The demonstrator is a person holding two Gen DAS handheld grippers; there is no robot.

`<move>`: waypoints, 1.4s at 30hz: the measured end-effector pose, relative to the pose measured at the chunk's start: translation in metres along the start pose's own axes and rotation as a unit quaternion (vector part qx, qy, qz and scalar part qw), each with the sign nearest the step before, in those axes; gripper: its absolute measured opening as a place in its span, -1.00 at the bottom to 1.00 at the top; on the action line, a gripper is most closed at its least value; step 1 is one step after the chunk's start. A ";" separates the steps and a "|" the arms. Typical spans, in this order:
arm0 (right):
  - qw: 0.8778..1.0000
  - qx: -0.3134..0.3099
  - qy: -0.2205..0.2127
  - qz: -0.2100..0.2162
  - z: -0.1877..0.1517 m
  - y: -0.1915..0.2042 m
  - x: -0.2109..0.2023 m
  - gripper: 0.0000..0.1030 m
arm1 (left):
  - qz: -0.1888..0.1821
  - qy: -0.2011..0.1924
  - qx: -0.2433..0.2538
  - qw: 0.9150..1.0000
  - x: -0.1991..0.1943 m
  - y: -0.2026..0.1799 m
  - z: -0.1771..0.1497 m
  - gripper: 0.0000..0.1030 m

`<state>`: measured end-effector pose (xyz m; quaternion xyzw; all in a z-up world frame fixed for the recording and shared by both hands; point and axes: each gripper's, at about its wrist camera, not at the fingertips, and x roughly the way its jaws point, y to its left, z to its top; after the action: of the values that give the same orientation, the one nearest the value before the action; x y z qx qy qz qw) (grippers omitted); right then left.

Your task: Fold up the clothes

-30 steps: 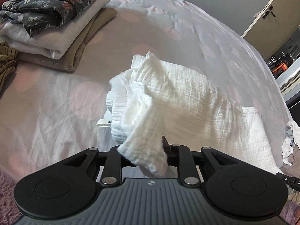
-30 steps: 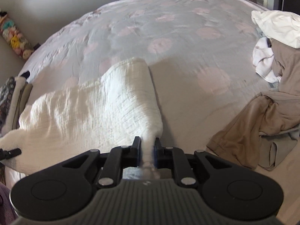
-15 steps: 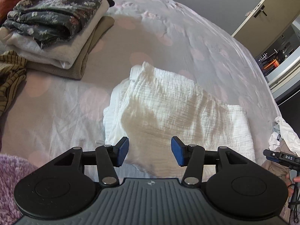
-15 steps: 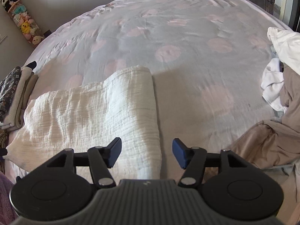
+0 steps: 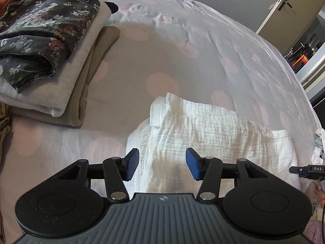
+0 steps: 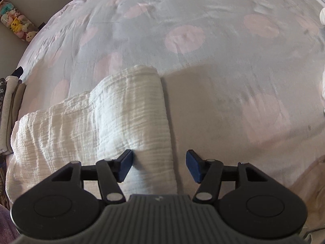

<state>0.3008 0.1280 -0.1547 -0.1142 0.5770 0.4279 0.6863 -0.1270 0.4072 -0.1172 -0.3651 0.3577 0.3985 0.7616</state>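
Lying folded on the bed [image 6: 223, 40], the white crinkled cloth [image 5: 213, 134] sits near its front edge, with open bedspread beyond. Both the left gripper [image 5: 162, 165] and right gripper [image 6: 159, 165] hover over it, jaws spread, holding nothing. A stack of folded clothes [image 5: 46, 50], floral piece uppermost, lies well apart; blurred fabric, perhaps more laundry, shows at right

We see a white crinkled muslin garment [image 5: 213, 134] lying folded and flat on the bed [image 5: 182, 65], a long rectangle with layered edges showing at its left end. In the right wrist view the same garment [image 6: 105, 118] has a rounded fold along its right edge. A stack of folded clothes [image 5: 46, 48], floral piece on top, sits well apart to the garment's left.
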 end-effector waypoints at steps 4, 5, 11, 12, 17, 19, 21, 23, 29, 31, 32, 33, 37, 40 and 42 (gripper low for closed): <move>1.000 -0.005 0.004 -0.011 -0.002 0.001 0.012 0.08 | 0.002 -0.007 0.000 1.000 0.008 0.008 -0.001 -0.06; 1.000 -0.012 0.003 -0.015 -0.002 0.004 0.013 -0.04 | -0.002 -0.010 -0.003 1.000 0.009 0.011 -0.002 -0.06; 0.999 -0.028 -0.004 -0.027 -0.006 0.025 0.004 -0.71 | 0.010 -0.029 -0.001 1.000 0.010 0.016 -0.010 -0.06; 0.999 -0.027 -0.005 -0.029 -0.006 0.029 0.000 -0.72 | 0.007 -0.034 -0.001 0.999 0.007 0.016 -0.011 -0.06; 1.000 -0.018 -0.021 0.007 -0.003 0.050 -0.043 -0.73 | -0.010 -0.062 -0.002 0.998 -0.007 0.017 -0.015 -0.06; 0.999 -0.017 -0.031 0.034 -0.002 0.068 -0.065 -0.74 | -0.016 -0.071 -0.006 0.997 -0.012 0.018 -0.016 -0.06; 0.997 -0.021 -0.040 0.060 -0.001 0.091 -0.084 -0.74 | -0.024 -0.079 -0.010 0.997 -0.016 0.019 -0.018 -0.06; 0.995 -0.024 -0.048 0.089 0.000 0.115 -0.099 -0.75 | -0.032 -0.086 -0.013 0.996 -0.022 0.020 -0.019 -0.06; 0.988 -0.041 -0.052 0.142 -0.003 0.199 -0.107 -0.75 | -0.053 -0.110 -0.033 0.992 -0.039 0.028 -0.025 -0.06; 0.986 -0.054 -0.050 0.152 -0.005 0.229 -0.102 -0.75 | -0.051 -0.115 -0.041 0.991 -0.041 0.031 -0.026 -0.06; 0.984 -0.063 -0.048 0.156 -0.007 0.245 -0.097 -0.75 | -0.050 -0.117 -0.044 0.991 -0.043 0.032 -0.026 -0.06; 0.983 -0.070 -0.045 0.162 -0.009 0.259 -0.091 -0.75 | -0.048 -0.118 -0.048 0.991 -0.043 0.034 -0.026 -0.06; 0.980 -0.083 -0.027 0.181 -0.026 0.305 -0.062 -0.75 | -0.045 -0.119 -0.054 0.990 -0.046 0.037 -0.026 -0.06; 0.980 -0.066 -0.012 0.187 -0.037 0.322 -0.029 -0.75 | -0.037 -0.124 -0.064 0.990 -0.046 0.041 -0.026 -0.06; 0.981 -0.045 -0.002 0.189 -0.044 0.327 -0.007 -0.75 | -0.032 -0.122 -0.083 0.989 -0.046 0.048 -0.027 -0.06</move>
<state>0.0352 0.2950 -0.0522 -0.0332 0.5675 0.5751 0.5884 -0.1950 0.3889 -0.1047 -0.3864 0.2158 0.4440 0.7791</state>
